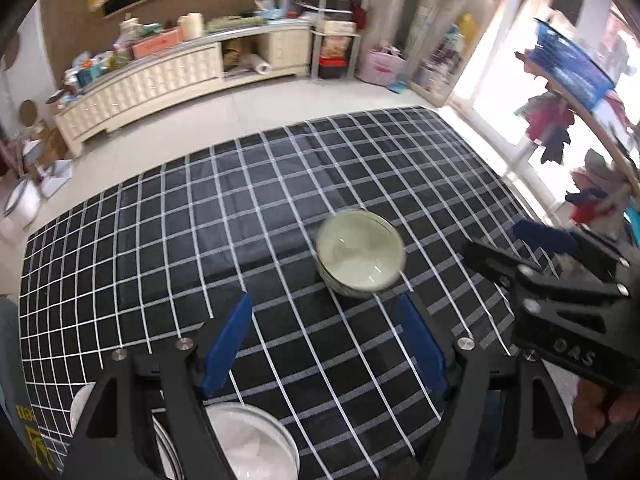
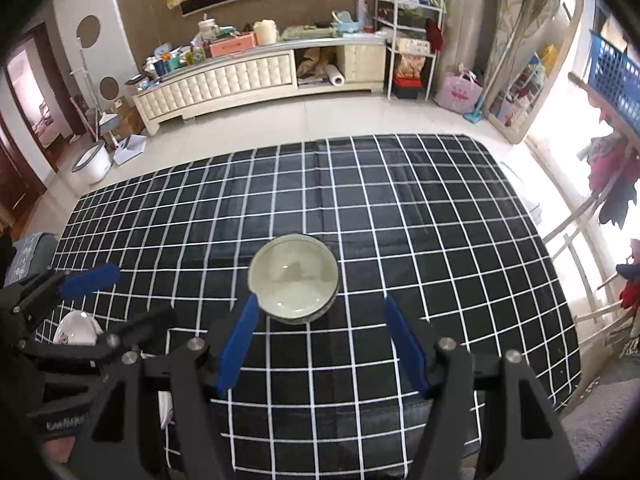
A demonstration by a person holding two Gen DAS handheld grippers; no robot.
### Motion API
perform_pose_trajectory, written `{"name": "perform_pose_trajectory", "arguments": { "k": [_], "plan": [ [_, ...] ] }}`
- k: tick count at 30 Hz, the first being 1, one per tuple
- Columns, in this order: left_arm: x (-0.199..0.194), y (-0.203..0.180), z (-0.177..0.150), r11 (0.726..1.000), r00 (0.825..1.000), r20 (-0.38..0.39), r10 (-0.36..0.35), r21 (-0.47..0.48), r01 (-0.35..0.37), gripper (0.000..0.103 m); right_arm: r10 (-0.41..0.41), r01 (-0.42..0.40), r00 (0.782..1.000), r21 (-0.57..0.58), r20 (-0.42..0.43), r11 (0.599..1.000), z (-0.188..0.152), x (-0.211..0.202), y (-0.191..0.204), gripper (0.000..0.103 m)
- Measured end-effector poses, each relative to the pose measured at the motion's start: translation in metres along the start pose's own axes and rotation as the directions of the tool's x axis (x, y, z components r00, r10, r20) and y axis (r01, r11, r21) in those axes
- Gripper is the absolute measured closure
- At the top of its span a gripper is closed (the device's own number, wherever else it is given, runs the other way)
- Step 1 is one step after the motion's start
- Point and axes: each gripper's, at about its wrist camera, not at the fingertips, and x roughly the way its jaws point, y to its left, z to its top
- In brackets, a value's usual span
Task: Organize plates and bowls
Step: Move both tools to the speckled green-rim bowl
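A pale green bowl (image 2: 294, 278) stands upright on the black-and-white checked tablecloth (image 2: 440, 240). My right gripper (image 2: 320, 336) is open just short of it, and its left blue pad (image 2: 240, 344) has its tip close to the bowl's near-left rim. In the left wrist view the same bowl (image 1: 360, 254) lies ahead and slightly right of my open, empty left gripper (image 1: 326, 340). A white bowl (image 1: 252, 444) with plates beside it sits under the left gripper, partly hidden. A patterned white plate (image 2: 76, 328) shows beside the left gripper (image 2: 120, 300). The right gripper (image 1: 516, 246) appears at the right.
The table's far edge (image 2: 320, 140) drops to a tiled floor, with a long cream cabinet (image 2: 240, 76) beyond it. A clothes rack (image 2: 616, 184) stands past the table's right edge. A white bucket (image 2: 92, 164) sits on the floor at left.
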Motion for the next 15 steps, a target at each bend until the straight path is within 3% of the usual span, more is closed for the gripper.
{"name": "perform_pose_trajectory", "arguments": {
  "k": [4,15],
  "plan": [
    [0.026,0.003,0.01,1.0,0.998,-0.056,-0.026,-0.017,0.025,0.029,-0.003,0.004,0.999,0.024,-0.039,1.0,0.003,0.023,-0.011,0.033],
    [0.089,0.003,0.027,1.0,0.991,-0.13,-0.012,-0.01,0.01,0.029,-0.003,0.012,0.99,0.063,-0.144,0.998,0.009,0.079,-0.025,0.033]
  ]
}}
